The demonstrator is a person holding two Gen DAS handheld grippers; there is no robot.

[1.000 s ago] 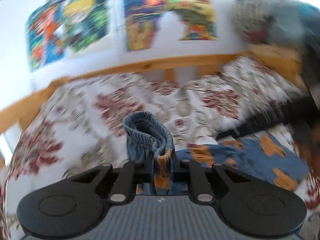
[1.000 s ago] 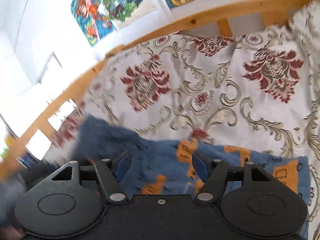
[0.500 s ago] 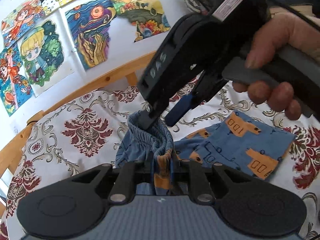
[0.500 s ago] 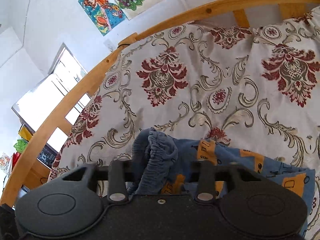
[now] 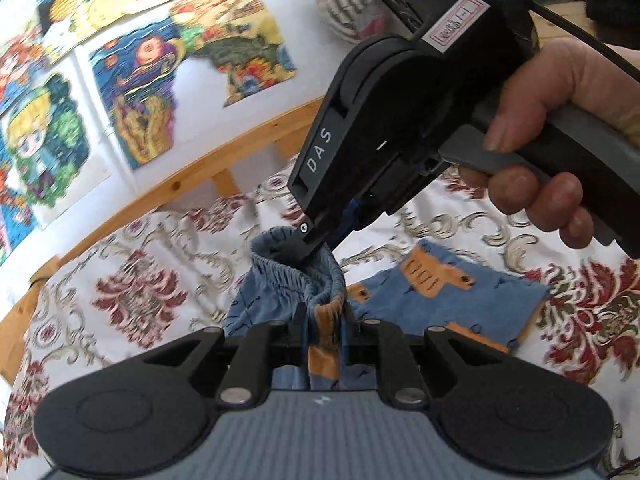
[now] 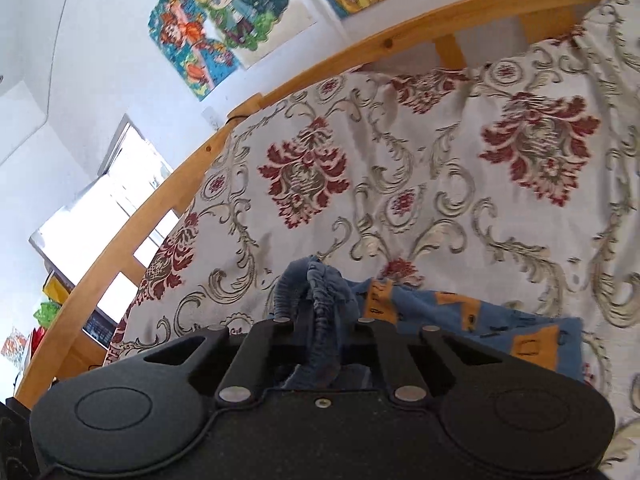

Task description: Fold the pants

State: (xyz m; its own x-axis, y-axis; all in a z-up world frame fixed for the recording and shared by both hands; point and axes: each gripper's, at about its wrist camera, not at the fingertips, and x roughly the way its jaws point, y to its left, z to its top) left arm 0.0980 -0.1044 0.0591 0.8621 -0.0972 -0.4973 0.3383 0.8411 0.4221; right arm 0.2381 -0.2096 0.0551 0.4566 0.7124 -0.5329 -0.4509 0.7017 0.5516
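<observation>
Behind both claws: white wall with several colourful drawings (image 5: 132, 92), one wooden bed rail (image 6: 360, 44), one bed under a cream bedspread (image 6: 460, 184) with dark red flowers and grey scrolls.

One pair of blue pants (image 5: 460, 300) with orange patches, mostly flat on the bedspread ahead and to the right of the left claw (image 5: 325, 330), waistband (image 5: 296, 280) gathered up off the bed.

Left claw closed tight on one orange-and-blue fold of the waistband, fabric pinched between the two fingers and running back toward the camera.

Right claw (image 5: 316, 246) seen from the left wrist view just ahead of the left claw, angled down from upper right, tip clamped on the far side of the same waistband loop. One hand (image 5: 560, 128) around its grey handle, fingers on the trigger.

From the right wrist view, right claw (image 6: 322, 334) narrow, gripping a ridge of elastic waistband (image 6: 320, 300) between two fingers; rest of the pants (image 6: 480, 320) spread to its right on the bed. One bright window (image 6: 100, 220) off to the far left.
</observation>
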